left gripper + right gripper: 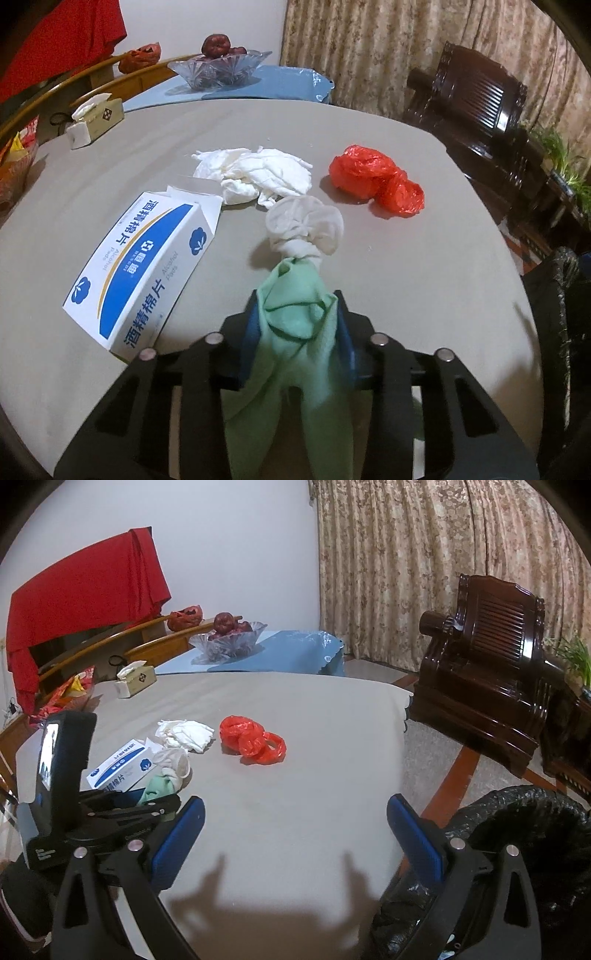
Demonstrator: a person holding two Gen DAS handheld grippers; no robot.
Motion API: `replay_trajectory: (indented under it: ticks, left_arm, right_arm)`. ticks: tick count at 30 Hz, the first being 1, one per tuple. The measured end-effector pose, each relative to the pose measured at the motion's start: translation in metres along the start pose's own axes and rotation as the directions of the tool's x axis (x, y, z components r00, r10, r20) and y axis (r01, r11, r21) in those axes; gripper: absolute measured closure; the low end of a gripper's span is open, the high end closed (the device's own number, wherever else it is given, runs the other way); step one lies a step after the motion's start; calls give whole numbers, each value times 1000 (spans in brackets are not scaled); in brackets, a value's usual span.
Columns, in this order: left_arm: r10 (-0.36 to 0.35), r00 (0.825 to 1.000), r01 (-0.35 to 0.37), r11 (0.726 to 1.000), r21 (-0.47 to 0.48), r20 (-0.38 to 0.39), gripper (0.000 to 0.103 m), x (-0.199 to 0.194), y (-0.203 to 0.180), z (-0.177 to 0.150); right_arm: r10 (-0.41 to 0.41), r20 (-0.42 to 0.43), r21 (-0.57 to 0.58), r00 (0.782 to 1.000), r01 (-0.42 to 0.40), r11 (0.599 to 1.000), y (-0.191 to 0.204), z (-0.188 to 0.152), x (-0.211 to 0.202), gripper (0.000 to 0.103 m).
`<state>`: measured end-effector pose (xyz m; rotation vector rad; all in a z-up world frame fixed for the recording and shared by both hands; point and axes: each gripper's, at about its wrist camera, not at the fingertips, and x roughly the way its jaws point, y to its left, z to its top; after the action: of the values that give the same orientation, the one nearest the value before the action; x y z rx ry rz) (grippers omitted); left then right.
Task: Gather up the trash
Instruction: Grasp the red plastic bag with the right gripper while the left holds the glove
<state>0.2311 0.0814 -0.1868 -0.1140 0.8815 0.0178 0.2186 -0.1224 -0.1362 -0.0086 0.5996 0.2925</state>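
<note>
My left gripper (297, 314) is shut on a green cloth (295, 332) whose far end is white (304, 223); it also shows in the right wrist view (162, 782). On the grey table (406, 277) lie crumpled white tissue (255, 177), a red plastic bag (373, 179) and a white-and-blue alcohol pads box (144, 273). In the right wrist view the tissue (184, 734), the red bag (251, 744) and the box (118, 764) lie ahead. My right gripper (295, 834) is open and empty above the table's near part.
A black-lined trash bin (517, 834) stands at the table's right edge. A tissue box (135, 681) sits at the far left. A glass fruit bowl (229, 638) stands on a blue-covered table behind. A dark wooden armchair (491, 664) stands at the right.
</note>
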Motion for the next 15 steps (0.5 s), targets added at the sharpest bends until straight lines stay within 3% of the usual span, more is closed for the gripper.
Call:
replay_trajectory:
  ticks: [15]
  left_arm:
    - [-32,994,32,999,1,105,78,-21,5,30]
  right_arm:
    - [5,32,37,999,-6,999,5,42,39,6]
